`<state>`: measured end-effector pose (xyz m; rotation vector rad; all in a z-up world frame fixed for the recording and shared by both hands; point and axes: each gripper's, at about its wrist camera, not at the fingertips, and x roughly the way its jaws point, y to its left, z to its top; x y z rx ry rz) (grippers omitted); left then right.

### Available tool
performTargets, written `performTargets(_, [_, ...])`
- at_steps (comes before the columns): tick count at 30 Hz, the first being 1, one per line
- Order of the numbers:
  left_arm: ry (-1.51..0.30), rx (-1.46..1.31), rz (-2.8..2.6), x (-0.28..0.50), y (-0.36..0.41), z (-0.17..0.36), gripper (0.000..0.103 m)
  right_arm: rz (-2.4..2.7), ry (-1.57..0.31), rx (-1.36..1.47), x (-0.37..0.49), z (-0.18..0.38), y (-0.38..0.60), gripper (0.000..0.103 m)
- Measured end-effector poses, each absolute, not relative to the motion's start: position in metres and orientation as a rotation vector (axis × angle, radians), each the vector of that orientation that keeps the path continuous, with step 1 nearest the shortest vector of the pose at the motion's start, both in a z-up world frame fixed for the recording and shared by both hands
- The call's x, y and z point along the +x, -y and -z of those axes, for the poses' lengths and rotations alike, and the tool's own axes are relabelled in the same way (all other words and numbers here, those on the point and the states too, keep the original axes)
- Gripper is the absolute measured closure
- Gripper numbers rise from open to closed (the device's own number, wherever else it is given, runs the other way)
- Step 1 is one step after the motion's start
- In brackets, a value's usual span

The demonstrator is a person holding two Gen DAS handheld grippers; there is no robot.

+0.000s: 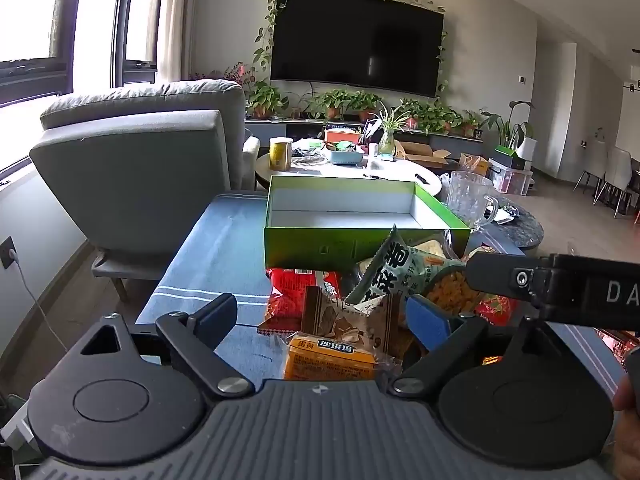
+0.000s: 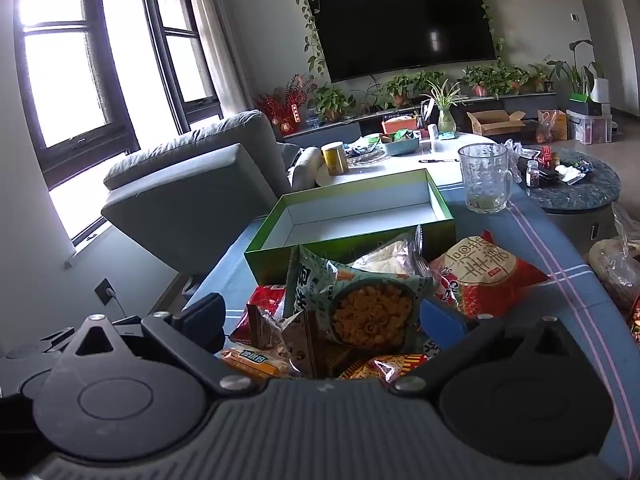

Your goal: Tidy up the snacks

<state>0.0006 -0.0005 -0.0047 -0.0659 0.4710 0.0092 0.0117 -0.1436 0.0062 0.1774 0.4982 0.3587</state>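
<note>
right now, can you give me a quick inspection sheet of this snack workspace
surface: blue cloth with pale stripes over the table.
job's things: open green cardboard box with white inside, nothing seen in it; in front of it a heap of snack packets, among them a pale green packet picturing orange curls, a red and white packet, an orange bar packet and a brown packet.
clutter: clear glass jug beside the box.
grippers: left gripper open over the heap; right gripper open, pads clear of the packets.
cables: white cable at a wall socket.
surroundings: grey armchair, wall television, potted plants.
</note>
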Motion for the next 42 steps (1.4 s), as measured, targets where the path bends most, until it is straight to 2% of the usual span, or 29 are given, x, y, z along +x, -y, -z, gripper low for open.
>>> performTargets(14, [-0.487, -0.081, -0.012, -0.001, -0.003, 0.007, 0.012, -0.241, -0.602, 0.152, 0.026, 0.006, 0.15, 0.035])
performTargets(42, [-0.493, -0.08, -0.013, 0.0, -0.003, 0.009, 0.012, -0.257, -0.617, 0.183, 0.027, 0.005, 0.155, 0.035])
